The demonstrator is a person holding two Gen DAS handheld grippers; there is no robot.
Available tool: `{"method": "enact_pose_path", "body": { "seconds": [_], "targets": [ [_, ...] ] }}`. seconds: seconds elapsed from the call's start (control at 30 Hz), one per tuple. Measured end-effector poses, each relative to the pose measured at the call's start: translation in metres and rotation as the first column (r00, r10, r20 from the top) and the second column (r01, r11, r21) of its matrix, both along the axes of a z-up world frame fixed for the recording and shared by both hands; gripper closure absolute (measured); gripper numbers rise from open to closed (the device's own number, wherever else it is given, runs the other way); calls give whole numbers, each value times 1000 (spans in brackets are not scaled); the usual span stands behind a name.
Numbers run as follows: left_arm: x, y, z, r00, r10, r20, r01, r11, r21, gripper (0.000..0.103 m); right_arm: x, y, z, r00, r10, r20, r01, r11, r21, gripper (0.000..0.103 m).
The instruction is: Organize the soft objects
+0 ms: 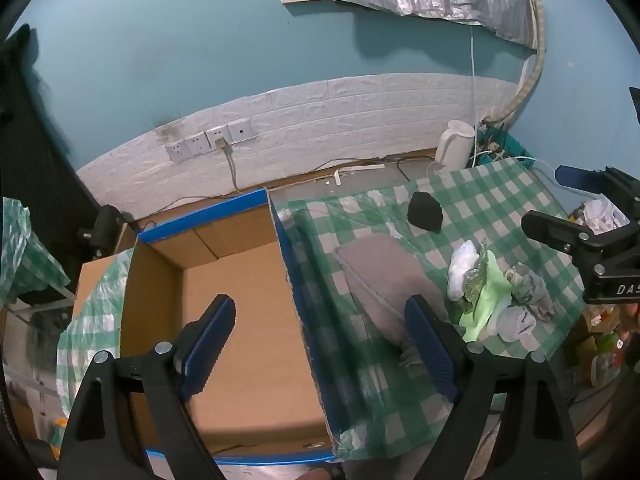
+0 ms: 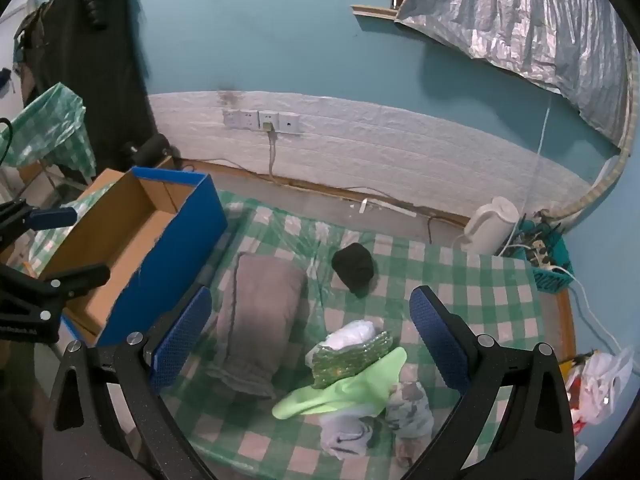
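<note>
Left tool (image 1: 320, 344) and right tool (image 2: 310, 336) both raised, blue-padded fingers spread wide, nothing between them.

The wall (image 2: 280, 40) is painted teal, with a band of white brick-pattern panelling (image 2: 400, 148) along its lower part. A row of sockets (image 2: 260, 120) sits in the panelling, one with a grey cable plugged in. A crinkled silver sheet (image 2: 520, 20) hangs at the upper right. The bench (image 2: 500, 280) wears a green and white checked cover. A white kettle (image 2: 490, 226) stands at its far edge, near a teal basket (image 2: 554, 256) of cables. Dark clothing (image 2: 92, 60) hangs at the left.
</note>
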State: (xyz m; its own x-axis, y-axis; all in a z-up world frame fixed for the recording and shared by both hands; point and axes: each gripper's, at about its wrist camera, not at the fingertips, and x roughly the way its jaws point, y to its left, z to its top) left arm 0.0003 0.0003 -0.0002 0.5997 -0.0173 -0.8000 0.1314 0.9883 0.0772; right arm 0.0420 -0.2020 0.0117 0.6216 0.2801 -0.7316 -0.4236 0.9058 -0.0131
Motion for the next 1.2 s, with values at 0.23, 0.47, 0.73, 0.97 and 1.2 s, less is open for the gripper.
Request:
{"method": "enact_pose_path", "body": {
  "seconds": [0.23,0.47,0.73,0.97,1.2],
  "targets": [
    [1,-6,0,1000,-17,18,17,1000,15,15,-4,4,0,1000,8,30,-7,1000,-18,4],
    [-7,-4,4,999,-10,33,10,1000,-7,15,-4,0,5,1000,-1,24,1,1000,5,4],
    [-6,-3,7,999,-14,48,14,1000,-3,15,-6,1,7,1000,-2,26,2,1000,2,4],
    [-8,-5,7,999,-20,47,20,1000,-1,15,-8,2,7,1000,1,22,-1,1000,3,4],
    [-10,-5,6,999,-20,48,20,1000,2,15,-9,3,7,1000,3,18,-3,1000,2,4]
  ]
}}
